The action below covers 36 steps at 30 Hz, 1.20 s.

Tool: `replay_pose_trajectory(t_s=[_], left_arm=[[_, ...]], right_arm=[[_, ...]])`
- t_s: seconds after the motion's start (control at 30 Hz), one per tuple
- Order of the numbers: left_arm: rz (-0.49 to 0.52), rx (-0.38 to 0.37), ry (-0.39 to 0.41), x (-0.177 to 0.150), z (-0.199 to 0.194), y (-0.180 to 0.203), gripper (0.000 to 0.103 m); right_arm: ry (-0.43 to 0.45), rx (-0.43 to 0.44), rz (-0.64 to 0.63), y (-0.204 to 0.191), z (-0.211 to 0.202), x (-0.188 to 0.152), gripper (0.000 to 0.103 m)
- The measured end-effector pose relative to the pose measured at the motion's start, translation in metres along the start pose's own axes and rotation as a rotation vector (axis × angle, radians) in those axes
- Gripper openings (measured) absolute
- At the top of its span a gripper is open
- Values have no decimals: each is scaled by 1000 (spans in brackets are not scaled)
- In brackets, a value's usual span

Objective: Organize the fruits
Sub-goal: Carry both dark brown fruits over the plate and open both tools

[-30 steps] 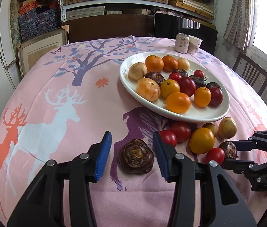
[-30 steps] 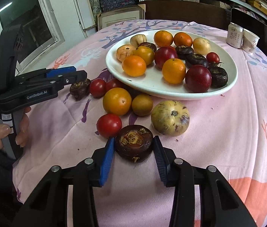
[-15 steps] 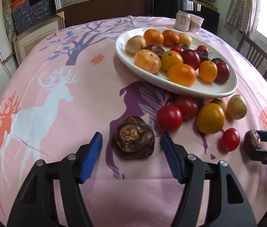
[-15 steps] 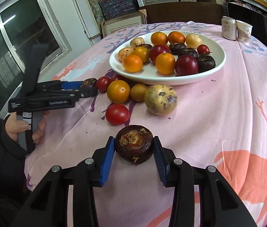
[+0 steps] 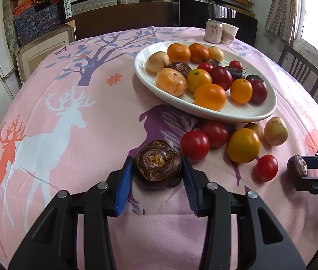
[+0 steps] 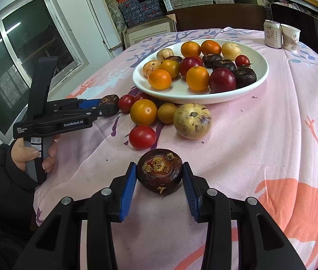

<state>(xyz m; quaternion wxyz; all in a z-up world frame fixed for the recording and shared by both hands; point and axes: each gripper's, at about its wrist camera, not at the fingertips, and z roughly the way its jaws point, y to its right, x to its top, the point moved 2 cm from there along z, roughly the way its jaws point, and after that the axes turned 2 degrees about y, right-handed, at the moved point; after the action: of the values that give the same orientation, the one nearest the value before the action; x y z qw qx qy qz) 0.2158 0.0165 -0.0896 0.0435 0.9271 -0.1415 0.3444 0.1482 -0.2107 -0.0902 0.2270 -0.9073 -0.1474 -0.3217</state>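
Note:
My left gripper (image 5: 157, 168) is shut on a dark brown water chestnut (image 5: 157, 165) just above the pink cloth, left of the loose fruit. My right gripper (image 6: 159, 173) is shut on a second dark water chestnut (image 6: 159, 171) and holds it above the cloth. A white oval plate (image 5: 244, 112) beyond holds oranges, red tomatoes, pale melons and dark chestnuts. The left gripper also shows in the right wrist view (image 6: 108, 105), the right gripper in the left wrist view (image 5: 298, 168).
Loose fruit lies in front of the plate: red tomatoes (image 5: 195, 145), an orange (image 5: 243, 145), a pale melon (image 5: 275, 131). A can (image 5: 213, 31) and a paper cup (image 5: 229, 34) stand at the table's far edge. A chair (image 5: 300, 69) is at the right.
My left gripper has closed onto the chestnut that lay between its open jaws. My right gripper has lifted and drawn back with its chestnut.

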Motion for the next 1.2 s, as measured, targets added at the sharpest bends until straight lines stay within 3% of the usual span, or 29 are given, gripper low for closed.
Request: replay_pose_trajectory(t_s=[1.2], left_arm=[[-12, -9, 24, 2, -6, -2, 42]], right_arm=[[4, -9, -1, 0, 0, -1, 41]])
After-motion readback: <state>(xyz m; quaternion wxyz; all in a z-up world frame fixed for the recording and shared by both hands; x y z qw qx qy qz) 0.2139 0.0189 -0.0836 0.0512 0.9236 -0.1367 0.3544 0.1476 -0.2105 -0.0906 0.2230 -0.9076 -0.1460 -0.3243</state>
